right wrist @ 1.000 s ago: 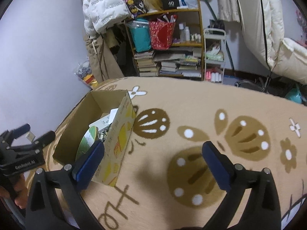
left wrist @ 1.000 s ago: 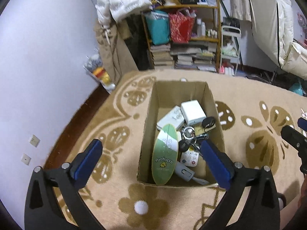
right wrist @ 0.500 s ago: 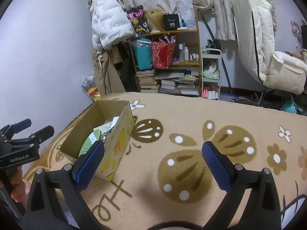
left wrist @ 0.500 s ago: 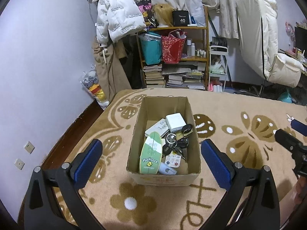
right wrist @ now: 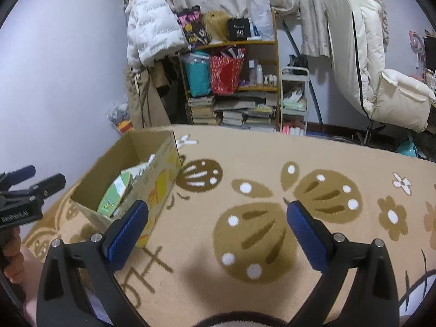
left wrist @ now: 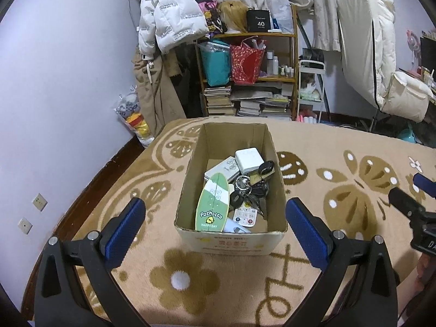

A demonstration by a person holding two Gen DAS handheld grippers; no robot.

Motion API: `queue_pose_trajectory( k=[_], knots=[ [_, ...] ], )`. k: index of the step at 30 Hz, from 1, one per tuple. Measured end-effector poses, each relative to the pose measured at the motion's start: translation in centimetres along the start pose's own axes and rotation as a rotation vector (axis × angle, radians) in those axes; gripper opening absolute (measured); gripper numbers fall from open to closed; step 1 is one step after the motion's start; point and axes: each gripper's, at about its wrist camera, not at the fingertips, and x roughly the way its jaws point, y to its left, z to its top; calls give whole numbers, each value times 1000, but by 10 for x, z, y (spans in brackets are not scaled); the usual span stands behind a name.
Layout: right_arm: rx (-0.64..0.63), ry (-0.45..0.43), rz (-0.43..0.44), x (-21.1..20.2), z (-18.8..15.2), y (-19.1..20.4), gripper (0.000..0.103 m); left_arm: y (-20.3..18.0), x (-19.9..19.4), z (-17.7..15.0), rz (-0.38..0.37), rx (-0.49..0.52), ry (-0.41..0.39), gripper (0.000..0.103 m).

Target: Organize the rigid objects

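We see the beige rug (left wrist: 340,147) with its brown butterfly and flower pattern filling most of both views, spread across the floor up to a lilac wall (left wrist: 68,81). Behind it stands a wooden shelf (left wrist: 246,81) crowded with books, bags and bottles, and a white padded chair (left wrist: 381,62) sits off to one side.

On the rug rests an open cardboard box (left wrist: 231,242), and we find all the rigid objects gathered inside it. The biggest is a green and white mini skateboard deck (left wrist: 212,204), leaning tilted along one side of the box, with its tip also showing over the box wall in the right wrist view (right wrist: 114,193). Beside it lie a flat white remote (left wrist: 222,167), a white square charger (left wrist: 249,159) partly on top of that remote, a bunch of keys (left wrist: 249,188) with black fobs, and a small white remote (left wrist: 245,215) with coloured buttons near the front wall.

Our left gripper (left wrist: 215,230) hovers in front of the box, spread wide and holding nothing. Our right gripper (right wrist: 216,230) hangs over bare rug beside the box, equally wide and empty.
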Motion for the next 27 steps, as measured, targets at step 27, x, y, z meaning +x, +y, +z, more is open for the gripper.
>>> queue_pose_trajectory(
  k=[27],
  knots=[
    [24,13,7,5,-5,-4,103,-4,6,-4,40,11,20,102]
  ],
)
